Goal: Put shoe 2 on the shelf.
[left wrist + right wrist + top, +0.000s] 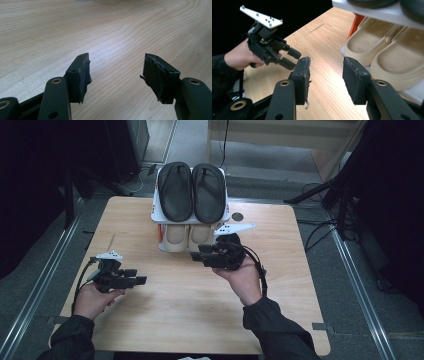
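1. A white shoe rack (pixel 156 212) with two levels stands at the far side of the wooden table (pixel 190 305).
2. The upper level holds two black slippers (pixel 192 190), side by side.
3. The lower level holds two beige slippers (pixel 384 53), also side by side, with their ends toward the person.
4. So there are four slippers in total: one black pair and one beige pair.
5. The right gripper (pixel 325 75) is just in front of the beige pair; its jaws are spread with nothing between them, and they touch no slipper.
6. The left gripper (pixel 116 72) is low over the bare table, well apart from the rack, jaws spread and empty.
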